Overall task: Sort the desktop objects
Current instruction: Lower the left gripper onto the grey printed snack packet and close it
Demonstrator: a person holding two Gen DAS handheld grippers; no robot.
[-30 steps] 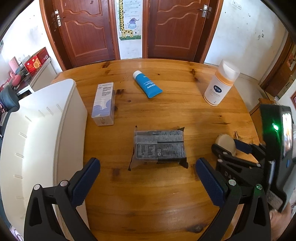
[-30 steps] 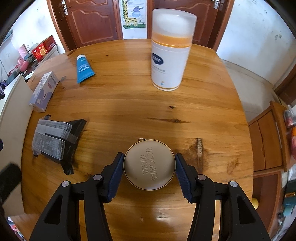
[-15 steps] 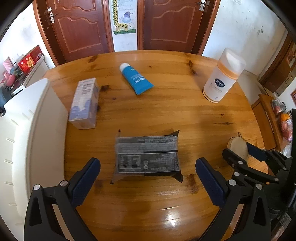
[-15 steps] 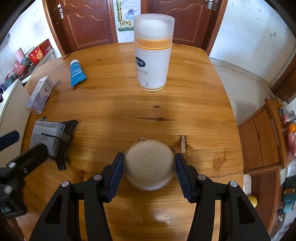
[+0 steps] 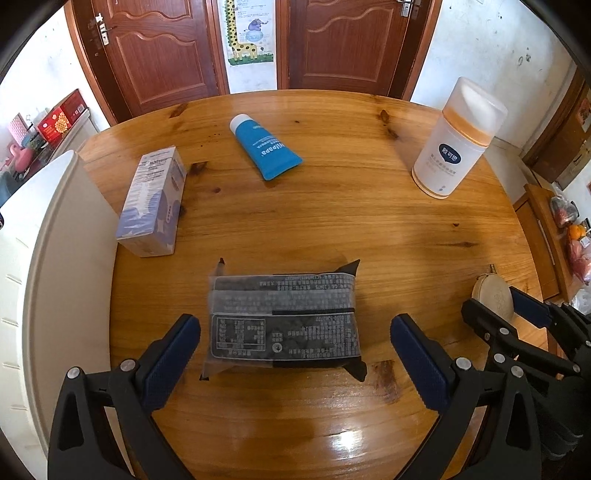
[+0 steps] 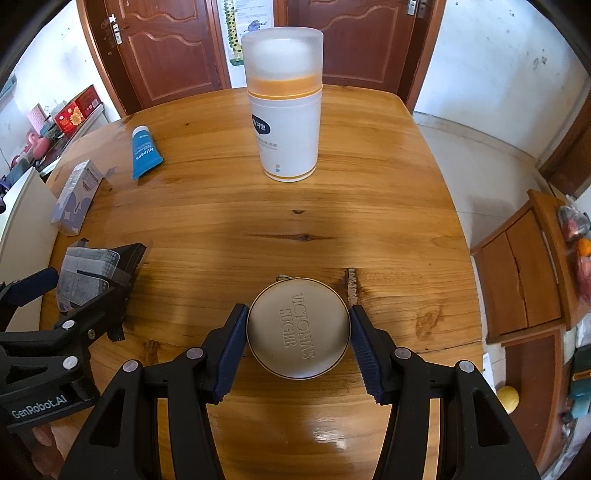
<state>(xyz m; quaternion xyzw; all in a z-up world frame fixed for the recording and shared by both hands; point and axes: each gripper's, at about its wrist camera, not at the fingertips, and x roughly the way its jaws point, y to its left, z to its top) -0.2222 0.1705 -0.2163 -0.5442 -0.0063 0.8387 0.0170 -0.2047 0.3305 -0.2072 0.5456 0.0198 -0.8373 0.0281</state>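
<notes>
Right tool [image 6: 298,345] grips round "VICTORIA'S SUGER" case [image 6: 298,332].

I see two brown wooden doors [image 5: 155,55] in a white wall [image 6: 498,66], a giraffe chart [image 5: 251,29] between them. The wooden bench [image 5: 351,206] shines under bright glare. Right of it stands a low wooden cabinet [image 6: 517,273]; at far left, red boxes [image 5: 61,118] sit on a shelf.

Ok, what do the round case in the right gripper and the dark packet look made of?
Round case: looks like matte beige faux leather, with embossed lettering and a zip pull at its rim. Dark packet: glossy plastic film, wrinkled, with clear tape across it and crimped corners.
</notes>
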